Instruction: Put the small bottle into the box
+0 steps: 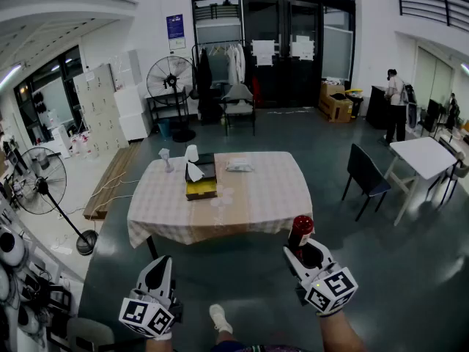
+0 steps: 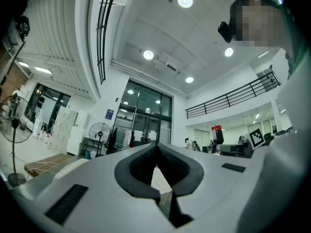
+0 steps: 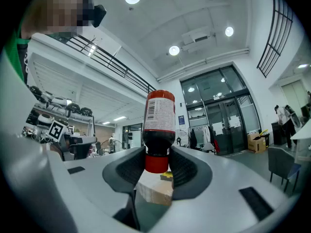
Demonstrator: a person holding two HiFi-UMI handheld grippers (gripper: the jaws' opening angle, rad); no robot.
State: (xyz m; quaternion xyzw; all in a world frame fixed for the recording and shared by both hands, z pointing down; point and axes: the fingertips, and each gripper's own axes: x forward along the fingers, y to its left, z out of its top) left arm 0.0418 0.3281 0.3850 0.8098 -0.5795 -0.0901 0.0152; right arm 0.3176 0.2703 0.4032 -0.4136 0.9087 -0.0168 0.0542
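My right gripper (image 1: 300, 254) is shut on the small bottle (image 1: 299, 233), holding it at the right, well short of the table. In the right gripper view the small bottle (image 3: 158, 125) stands up between the pads, which press on its red cap end; it has dark liquid and a white label. On the checkered table (image 1: 256, 204) ahead sits the box (image 1: 201, 179), yellow-sided with a dark open top. At the lower left my left gripper (image 1: 160, 267) is shut with nothing in it. The left gripper view shows its jaws meeting at the tip (image 2: 156, 145).
White items (image 1: 192, 163) stand at the box, and a small pack (image 1: 239, 166) lies on the cloth. A dark chair (image 1: 364, 176) and a white table (image 1: 423, 156) stand at the right. Floor fans (image 1: 45, 183) are at the left. A person (image 1: 396, 103) stands far back right.
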